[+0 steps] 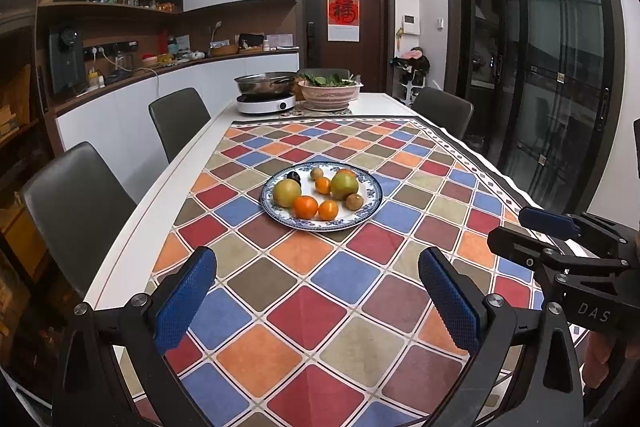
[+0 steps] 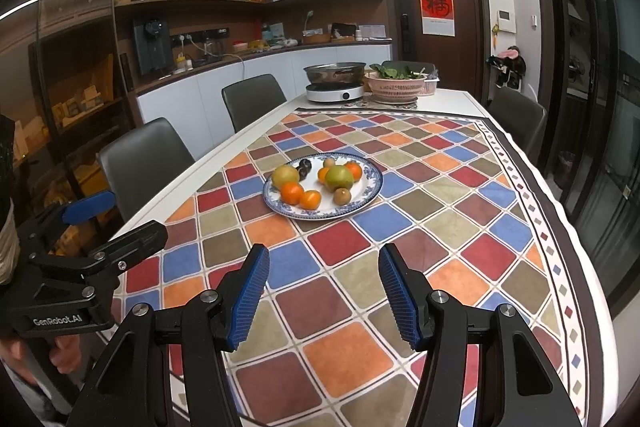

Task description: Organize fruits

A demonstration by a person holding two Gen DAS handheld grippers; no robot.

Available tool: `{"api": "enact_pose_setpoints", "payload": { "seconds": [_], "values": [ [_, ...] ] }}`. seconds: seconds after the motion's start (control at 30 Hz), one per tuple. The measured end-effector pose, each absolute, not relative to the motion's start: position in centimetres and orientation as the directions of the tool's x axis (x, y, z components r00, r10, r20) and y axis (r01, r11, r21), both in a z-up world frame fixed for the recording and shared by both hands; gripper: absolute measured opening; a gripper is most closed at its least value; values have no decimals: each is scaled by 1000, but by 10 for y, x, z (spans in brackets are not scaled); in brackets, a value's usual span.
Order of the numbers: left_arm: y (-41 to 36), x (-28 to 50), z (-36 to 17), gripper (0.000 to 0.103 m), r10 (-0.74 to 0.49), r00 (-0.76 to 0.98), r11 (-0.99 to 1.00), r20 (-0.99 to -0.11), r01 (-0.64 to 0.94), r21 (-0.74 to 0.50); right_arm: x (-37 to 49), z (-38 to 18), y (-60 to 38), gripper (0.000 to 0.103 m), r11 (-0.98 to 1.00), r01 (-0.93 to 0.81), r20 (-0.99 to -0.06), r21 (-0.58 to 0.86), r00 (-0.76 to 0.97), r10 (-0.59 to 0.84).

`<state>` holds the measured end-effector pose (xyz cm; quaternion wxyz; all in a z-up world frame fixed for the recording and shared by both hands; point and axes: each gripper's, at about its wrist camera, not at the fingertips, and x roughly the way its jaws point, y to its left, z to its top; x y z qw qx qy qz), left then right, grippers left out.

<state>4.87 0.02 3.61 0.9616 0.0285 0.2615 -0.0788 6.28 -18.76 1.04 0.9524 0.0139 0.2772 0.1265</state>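
A blue-and-white plate [image 1: 370, 205] [image 2: 370, 187] sits mid-table on a chequered cloth. It holds two large yellow-green fruits [image 1: 287, 192] [image 2: 339, 177], several small oranges [image 1: 306, 207] [image 2: 291, 193], brown kiwis [image 1: 355, 201] [image 2: 342, 196] and a dark plum [image 1: 293, 177] [image 2: 305, 165]. My left gripper [image 1: 318, 301] is open and empty above the cloth, well short of the plate. My right gripper [image 2: 324, 293] is open and empty, also short of the plate. Each gripper shows at the edge of the other's view: the right one [image 1: 560, 247] and the left one [image 2: 88, 239].
At the far end of the table stand a steel pan on a white induction cooker [image 1: 266, 93] [image 2: 335, 81] and a pink basket of greens [image 1: 330, 91] [image 2: 396, 83]. Grey chairs [image 1: 76, 203] [image 2: 144, 157] line the left side; another chair [image 2: 518, 115] stands at the right.
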Motion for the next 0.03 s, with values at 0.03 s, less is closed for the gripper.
{"api": "enact_pose_setpoints", "payload": {
  "seconds": [0.03],
  "values": [
    [1,49,36,103,-135,851,986,-507,165,14,63,10,-188,58,968,-233,-524,96,815,248]
  ]
}}
